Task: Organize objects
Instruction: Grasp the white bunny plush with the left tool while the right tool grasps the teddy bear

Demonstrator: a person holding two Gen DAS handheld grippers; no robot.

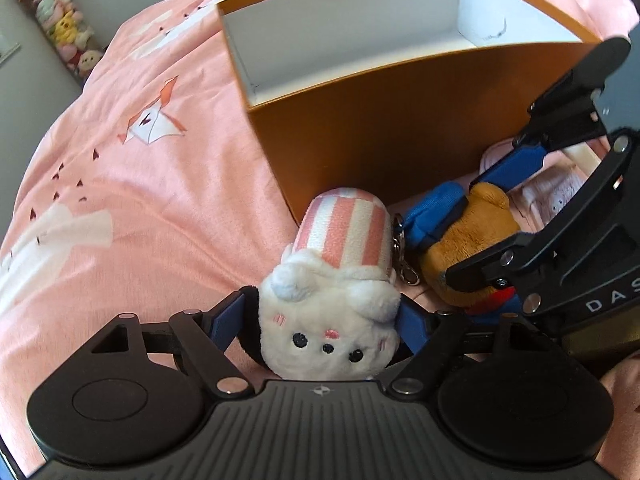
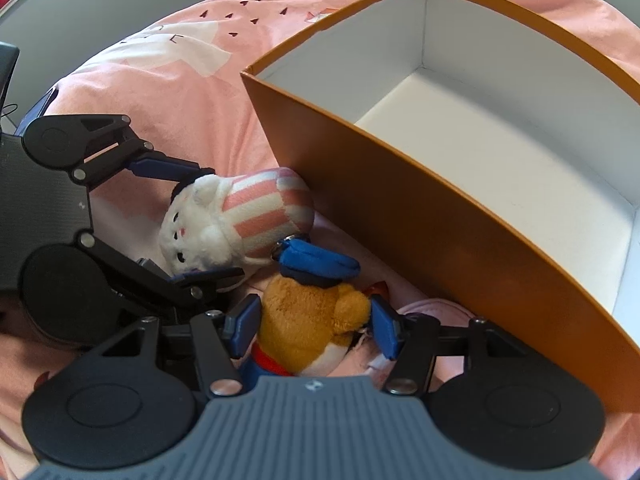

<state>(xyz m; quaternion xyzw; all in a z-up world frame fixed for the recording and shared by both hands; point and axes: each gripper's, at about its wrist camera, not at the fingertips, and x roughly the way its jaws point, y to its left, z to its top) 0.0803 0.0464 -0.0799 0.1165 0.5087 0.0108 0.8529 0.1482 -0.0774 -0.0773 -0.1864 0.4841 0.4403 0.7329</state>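
A white plush bunny with a pink-striped body [image 1: 340,292] lies on the pink bedspread, and my left gripper [image 1: 320,320] is shut on its head. It also shows in the right wrist view [image 2: 236,220]. Beside it lies a brown plush bear with a blue cap [image 2: 312,320]; my right gripper [image 2: 316,320] has its blue pads against both sides of the bear. The bear also shows in the left wrist view [image 1: 472,240]. An open orange box with a white inside [image 1: 400,128] stands just behind both toys, also in the right wrist view [image 2: 440,216]. Nothing lies in the part of the box I can see.
The pink bedspread [image 1: 140,184] with fox prints spreads to the left. A small pink item [image 2: 432,312] lies under the bear next to the box wall. A column of plush toys [image 1: 60,28] hangs on the wall at far left.
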